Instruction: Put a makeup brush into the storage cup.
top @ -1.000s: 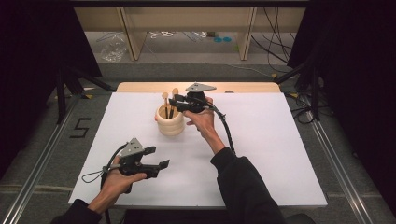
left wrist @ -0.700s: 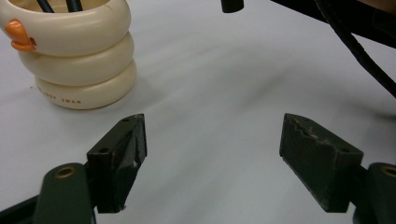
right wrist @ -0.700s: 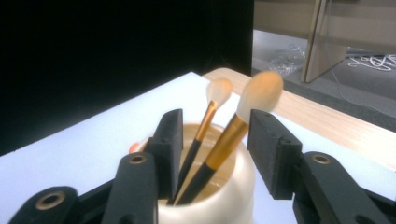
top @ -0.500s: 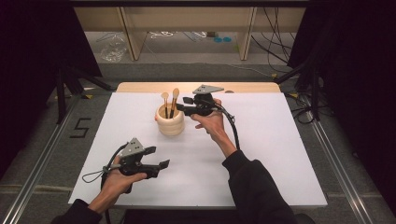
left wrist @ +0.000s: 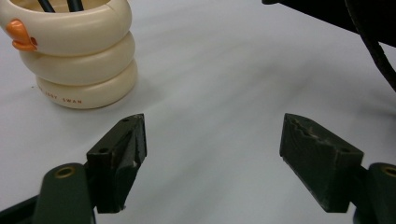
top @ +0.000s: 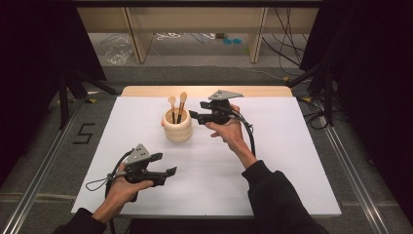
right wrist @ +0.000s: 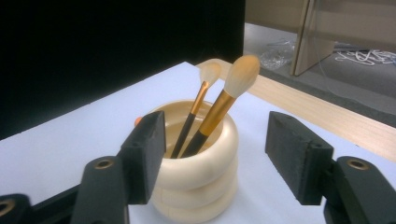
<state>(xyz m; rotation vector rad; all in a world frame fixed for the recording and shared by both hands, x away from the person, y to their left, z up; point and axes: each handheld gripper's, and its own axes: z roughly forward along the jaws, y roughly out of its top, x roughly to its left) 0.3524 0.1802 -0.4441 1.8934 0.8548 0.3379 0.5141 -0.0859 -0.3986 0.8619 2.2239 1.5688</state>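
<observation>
Cream-coloured and ringed like three stacked hoops, the cup (top: 177, 126) stands on the white worktop (top: 292, 161) with two brushes (top: 178, 108) already upright inside it, bristles up, handles leaning together against its rim. Just right of the cup, the right claw (top: 194, 115) points at it with nothing between its jaws, which have just been opening; in the right gripper view they stand apart on either side of the cup (right wrist: 198, 163) without touching it. That reads as a release completed: both brushes look delivered, and no further brush lies on the worktop near the cup. Well in front of the cup, toward the person, the left claw (top: 166, 165) rests wide open and empty on the worktop. What remains appears to be little more than drawing the right hand away.
</observation>
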